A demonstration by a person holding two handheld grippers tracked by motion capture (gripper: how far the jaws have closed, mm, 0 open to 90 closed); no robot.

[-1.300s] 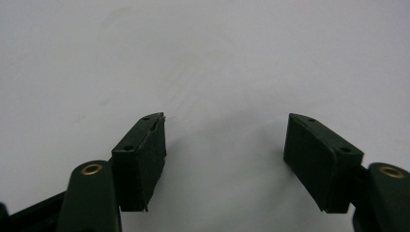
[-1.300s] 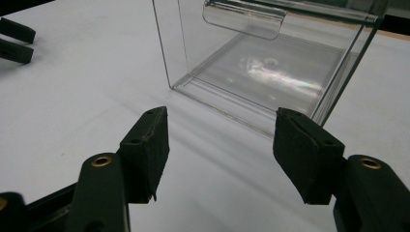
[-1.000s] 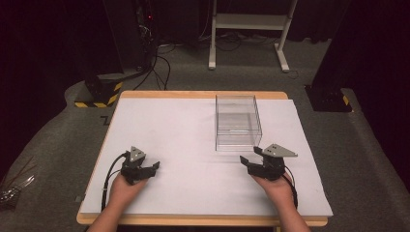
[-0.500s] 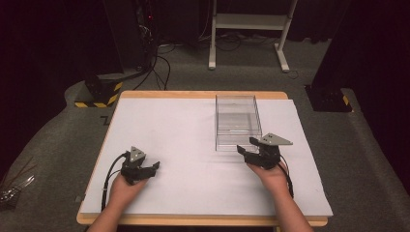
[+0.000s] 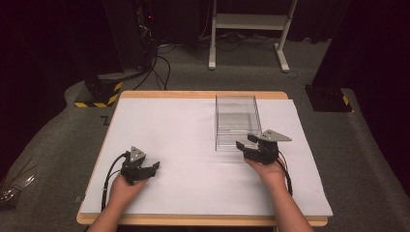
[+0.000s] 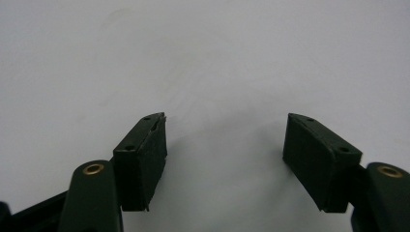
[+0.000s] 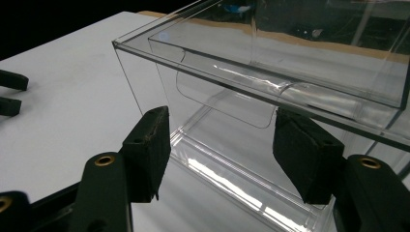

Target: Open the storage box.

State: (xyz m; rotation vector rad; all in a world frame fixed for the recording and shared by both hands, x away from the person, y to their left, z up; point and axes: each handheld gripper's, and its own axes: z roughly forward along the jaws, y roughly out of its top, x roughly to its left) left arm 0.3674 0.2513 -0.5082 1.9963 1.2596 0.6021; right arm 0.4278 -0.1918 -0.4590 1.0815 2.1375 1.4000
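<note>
Right gripper (image 5: 244,147) just beside clear box (image 5: 236,119), jaws spread, empty; left gripper (image 5: 153,167) well apart, jaws spread.

High view overhead facing forward, gripper views close, low over table (image 5: 193,125)

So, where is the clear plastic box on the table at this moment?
In the high view, the clear plastic box stands on the right half of the white table, just beyond the open right gripper.
</note>
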